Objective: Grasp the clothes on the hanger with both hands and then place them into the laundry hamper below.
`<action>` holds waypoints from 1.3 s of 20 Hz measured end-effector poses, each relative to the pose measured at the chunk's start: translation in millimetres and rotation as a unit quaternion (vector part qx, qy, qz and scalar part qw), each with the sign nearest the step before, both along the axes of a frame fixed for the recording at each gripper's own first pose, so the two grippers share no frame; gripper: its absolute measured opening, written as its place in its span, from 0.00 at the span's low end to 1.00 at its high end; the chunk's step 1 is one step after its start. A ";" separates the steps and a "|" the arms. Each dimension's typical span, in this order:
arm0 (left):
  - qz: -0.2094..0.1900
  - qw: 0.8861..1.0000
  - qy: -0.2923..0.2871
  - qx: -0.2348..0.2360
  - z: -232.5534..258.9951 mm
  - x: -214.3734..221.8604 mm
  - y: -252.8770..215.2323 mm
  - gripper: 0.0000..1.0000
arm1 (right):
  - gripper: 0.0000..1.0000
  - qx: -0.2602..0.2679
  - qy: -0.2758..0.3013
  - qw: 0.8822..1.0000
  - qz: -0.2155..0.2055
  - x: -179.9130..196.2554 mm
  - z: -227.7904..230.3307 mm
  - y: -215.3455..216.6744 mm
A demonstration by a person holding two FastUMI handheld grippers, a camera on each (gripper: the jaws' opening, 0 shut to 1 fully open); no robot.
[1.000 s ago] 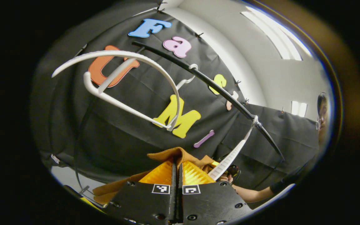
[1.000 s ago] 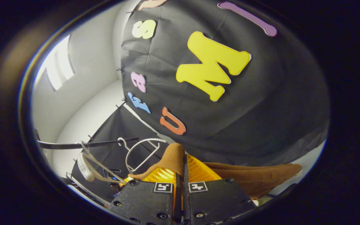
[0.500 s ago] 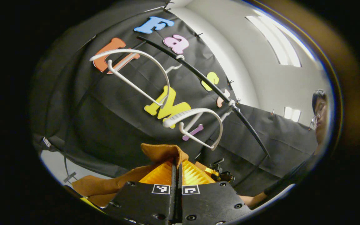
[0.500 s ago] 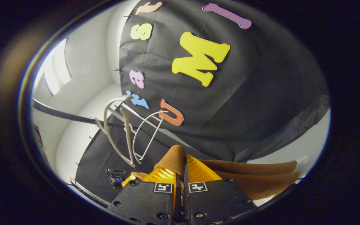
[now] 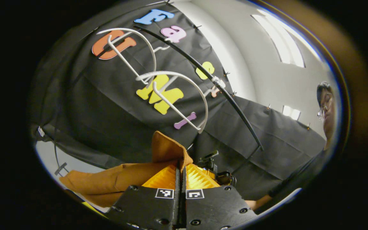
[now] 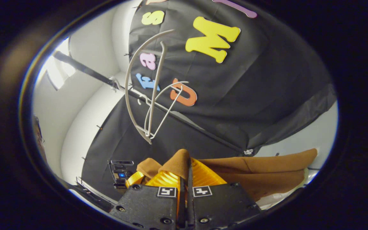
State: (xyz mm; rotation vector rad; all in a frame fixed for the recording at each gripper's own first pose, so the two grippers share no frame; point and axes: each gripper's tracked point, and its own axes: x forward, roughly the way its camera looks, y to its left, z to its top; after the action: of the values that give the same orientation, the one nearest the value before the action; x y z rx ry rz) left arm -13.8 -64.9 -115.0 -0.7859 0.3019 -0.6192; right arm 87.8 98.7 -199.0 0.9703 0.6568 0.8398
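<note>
Now both tongs are pointing upward toward the rail (image 5: 203,68) w/ two white hangers (image 5: 174,95). Left tongs (image 5: 180,171) are pinching a fold of the brown garment (image 5: 168,150), fingers pressed together on it; cloth is trailing off to the left side of the left gripper view. Right tongs (image 6: 185,172) are likewise clamping the garment (image 6: 177,163), fabric stretching away to the right. In the left gripper view the other tongs (image 5: 217,174) are sitting just beside, a forearm (image 5: 257,203) reaching in low.

Brown garment (image 5: 113,182) runs past the picture's edge.
</note>
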 end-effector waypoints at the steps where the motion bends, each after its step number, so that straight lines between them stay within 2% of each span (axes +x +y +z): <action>1: -0.009 1.000 -0.005 0.008 5.7 -5.5 -8.8 0.00 | 0.06 0.004 -0.007 1.000 0.007 -3.9 7.9 9.0; 4: -0.028 0.999 -0.025 0.019 19.7 -15.9 -26.5 0.00 | 0.06 0.021 -0.034 0.998 0.040 -23.5 34.8 30.2; 7: -0.014 0.999 0.007 0.034 -9.6 -9.1 -25.5 0.00 | 0.06 -0.006 -0.009 0.999 0.043 -31.4 5.1 34.8; 11: 0.013 0.994 0.092 0.049 -86.8 -7.7 -11.5 0.00 | 0.06 -0.034 0.086 0.995 0.041 -28.8 -84.3 44.7; 14: 0.044 0.985 0.156 0.053 -145.1 -0.7 -2.2 0.00 | 0.06 -0.065 0.159 0.985 0.028 -26.2 -152.0 54.8; 16: 0.061 0.972 0.210 0.087 -190.0 -2.6 6.3 0.00 | 0.06 -0.112 0.211 0.971 0.008 -25.9 -202.8 59.2; 18: 0.063 0.954 0.256 0.140 -232.7 -7.6 10.6 0.00 | 0.06 -0.182 0.251 0.951 -0.008 -27.7 -252.3 55.3; 19: 0.067 0.939 0.288 0.175 -249.1 -5.6 15.6 0.00 | 0.02 -0.221 0.270 0.937 -0.004 -33.3 -268.8 48.4; 20: 0.060 0.920 0.329 0.205 -270.0 -10.6 16.7 0.00 | 0.06 -0.254 0.283 0.925 0.002 -40.1 -286.8 41.7; 21: 0.043 0.898 0.375 0.225 -289.3 -19.5 12.7 0.01 | 0.28 -0.296 0.287 0.911 0.012 -49.8 -302.3 29.2; 22: 0.037 0.880 0.407 0.242 -303.3 -30.7 11.4 0.22 | 0.31 -0.333 0.280 0.900 0.016 -55.7 -312.3 14.4; 23: 0.037 0.868 0.419 0.264 -310.3 -34.9 10.5 0.43 | 0.45 -0.365 0.270 0.891 0.019 -53.8 -312.5 3.6; 24: 0.032 0.863 0.419 0.281 -308.3 -36.8 11.6 0.45 | 0.51 -0.384 0.256 0.887 0.014 -48.1 -304.4 -1.0; 25: 0.032 0.862 0.412 0.293 -311.2 -40.2 11.1 0.58 | 0.61 -0.404 0.242 0.882 0.010 -41.3 -290.0 -6.3; 26: 0.029 0.861 0.406 0.305 -307.4 -38.2 17.8 0.70 | 0.66 -0.420 0.222 0.880 0.004 -36.7 -280.5 -13.6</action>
State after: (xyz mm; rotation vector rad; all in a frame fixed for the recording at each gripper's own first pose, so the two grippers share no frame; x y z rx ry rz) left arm -52.0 -47.1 -422.4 -0.3906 1.1868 -0.0716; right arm 51.2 85.1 -479.6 0.3442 1.2854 0.2510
